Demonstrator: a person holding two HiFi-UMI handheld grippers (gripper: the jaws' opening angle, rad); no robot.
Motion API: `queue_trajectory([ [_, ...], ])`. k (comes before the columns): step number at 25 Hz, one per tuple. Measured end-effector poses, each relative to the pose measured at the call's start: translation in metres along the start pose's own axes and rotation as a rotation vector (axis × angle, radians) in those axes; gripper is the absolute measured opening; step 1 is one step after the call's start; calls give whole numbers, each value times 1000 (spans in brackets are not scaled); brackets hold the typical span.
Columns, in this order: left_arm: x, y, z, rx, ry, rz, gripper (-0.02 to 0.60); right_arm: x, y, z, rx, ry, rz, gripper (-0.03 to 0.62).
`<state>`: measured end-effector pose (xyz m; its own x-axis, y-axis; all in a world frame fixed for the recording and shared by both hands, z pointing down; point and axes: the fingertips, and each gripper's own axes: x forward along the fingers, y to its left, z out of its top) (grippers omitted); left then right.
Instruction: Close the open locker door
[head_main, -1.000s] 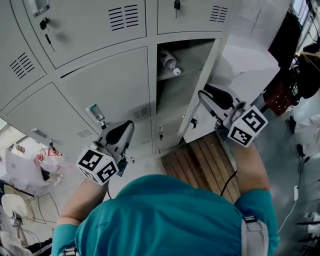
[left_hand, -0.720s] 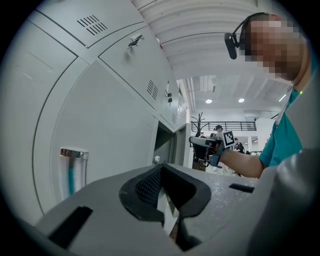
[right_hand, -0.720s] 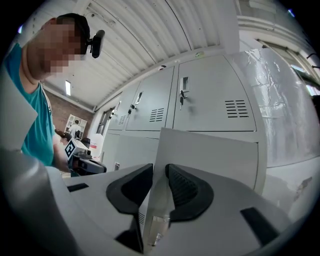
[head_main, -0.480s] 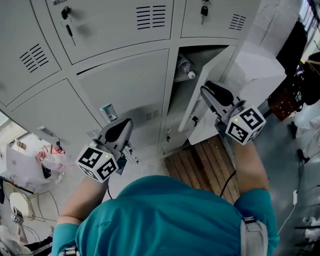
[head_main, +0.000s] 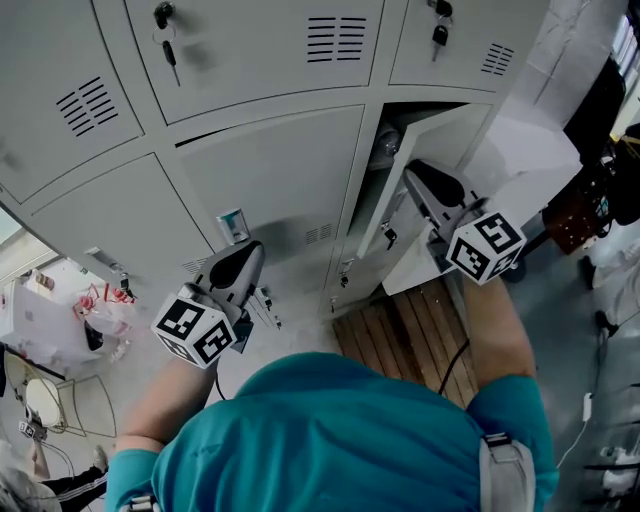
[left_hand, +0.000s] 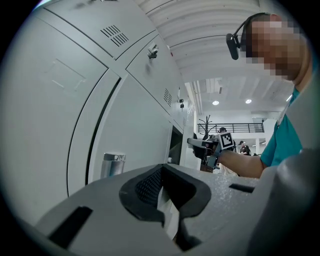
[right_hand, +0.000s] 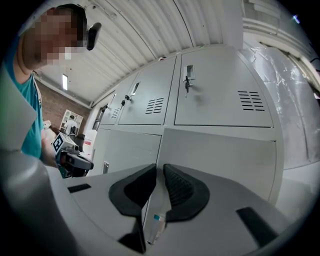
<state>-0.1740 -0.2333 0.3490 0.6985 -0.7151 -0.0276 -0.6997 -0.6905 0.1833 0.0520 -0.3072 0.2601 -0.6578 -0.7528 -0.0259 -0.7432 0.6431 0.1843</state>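
A: Well, the locker door (head_main: 462, 135) stands part-way open in the lower row, at the right end of the bank. It seems to be hinged on its right, and a bottle (head_main: 386, 146) shows on the shelf behind it. How would it handle?

B: Probably as thin sheet steel: stiff, light and free on its hinges. The paint looks smooth, so it would be slippery to pinch. A flat push near the free edge, by the latch (head_main: 387, 236), looks the sensible hold, though a hard shove might make it bang and bounce back.

A: And the person's tools?

B: The right gripper (head_main: 412, 172) is up at the door's free edge. Its jaws have just been closing and leave only a narrow slit. The door's edge lines up with that slit, but nothing is plainly pinched. The left gripper (head_main: 258, 250) hangs before the shut neighbouring door, near its small label holder (head_main: 233, 224), with its jaws slightly apart and empty.

A: Any writing?

B: None legible. The label holder is too small to read, and the keys (head_main: 166, 40) hanging in the row above show no readable tag. The only print is the black-and-white square markers on each gripper's cube. Wooden slats (head_main: 400, 330) lie on the floor below the door.
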Motion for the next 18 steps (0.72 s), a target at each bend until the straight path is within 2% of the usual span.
queue_trajectory([
  [3,-3,3,0,0,-2,9,5,7,-3,-2,-17,3,-21,28],
  [18,-13,16,-1,-8,-4,61,5,37,-15,-14,-12,25,-50,20],
])
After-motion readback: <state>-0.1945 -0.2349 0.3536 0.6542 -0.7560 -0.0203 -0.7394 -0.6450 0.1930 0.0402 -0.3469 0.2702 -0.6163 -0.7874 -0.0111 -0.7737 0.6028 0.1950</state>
